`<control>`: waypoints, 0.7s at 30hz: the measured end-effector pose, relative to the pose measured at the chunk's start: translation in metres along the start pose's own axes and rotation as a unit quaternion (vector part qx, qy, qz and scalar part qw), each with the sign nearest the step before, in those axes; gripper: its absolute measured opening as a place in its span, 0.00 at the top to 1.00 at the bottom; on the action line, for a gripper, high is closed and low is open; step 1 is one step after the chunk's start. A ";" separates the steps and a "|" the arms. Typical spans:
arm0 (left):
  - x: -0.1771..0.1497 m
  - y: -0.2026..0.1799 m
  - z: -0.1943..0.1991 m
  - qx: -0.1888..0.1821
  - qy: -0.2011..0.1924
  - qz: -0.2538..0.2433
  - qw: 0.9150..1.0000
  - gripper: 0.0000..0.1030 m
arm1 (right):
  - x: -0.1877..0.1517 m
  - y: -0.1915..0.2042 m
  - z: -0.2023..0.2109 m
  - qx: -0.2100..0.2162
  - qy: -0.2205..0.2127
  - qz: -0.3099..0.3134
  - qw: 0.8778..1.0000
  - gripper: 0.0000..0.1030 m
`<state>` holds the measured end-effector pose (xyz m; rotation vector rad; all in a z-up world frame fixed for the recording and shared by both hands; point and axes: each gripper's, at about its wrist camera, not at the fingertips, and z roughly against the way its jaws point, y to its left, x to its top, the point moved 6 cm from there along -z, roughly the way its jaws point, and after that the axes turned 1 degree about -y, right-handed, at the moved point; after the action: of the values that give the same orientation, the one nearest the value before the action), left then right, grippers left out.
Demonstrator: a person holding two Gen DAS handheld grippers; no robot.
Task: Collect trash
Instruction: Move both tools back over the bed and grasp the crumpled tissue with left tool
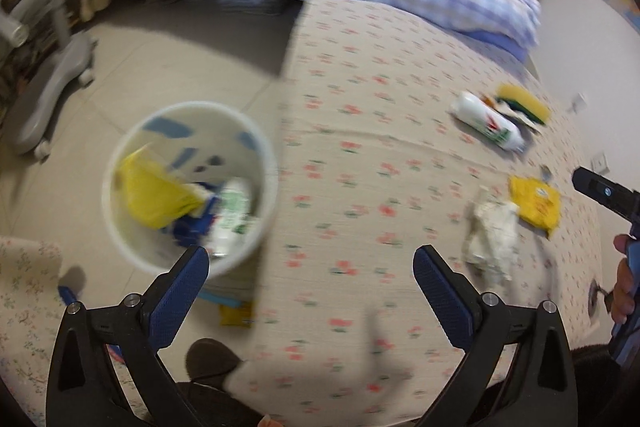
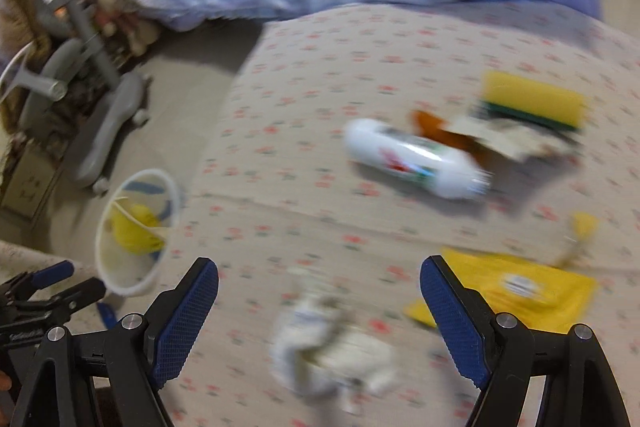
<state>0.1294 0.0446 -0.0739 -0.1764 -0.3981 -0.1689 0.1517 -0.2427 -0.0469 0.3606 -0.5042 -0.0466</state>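
Crumpled wrapper [image 2: 332, 351] lies between spread right fingers [image 2: 188, 323].

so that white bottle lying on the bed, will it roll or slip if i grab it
The white bottle lies on its side and looks round, so a nudge would probably roll it across the bedsheet. Its glossy surface may slip between the jaws. It seems light, likely empty, though that cannot be confirmed.

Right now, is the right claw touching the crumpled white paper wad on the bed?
Apart. In the right wrist view, the right claw is wide open, and the crumpled white paper wad lies on the flowered bedsheet between the fingers, with sheet showing on both sides.
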 end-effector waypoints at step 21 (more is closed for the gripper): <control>-0.019 -0.154 -0.066 -0.060 0.080 -0.108 0.989 0.45 | -0.044 -0.144 0.028 -0.085 0.039 -0.058 0.994 0.15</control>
<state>0.1060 -0.1156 -0.1198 -0.2370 -0.2467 -0.4185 0.1062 -0.3806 -0.0945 0.2238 -0.3984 -0.1865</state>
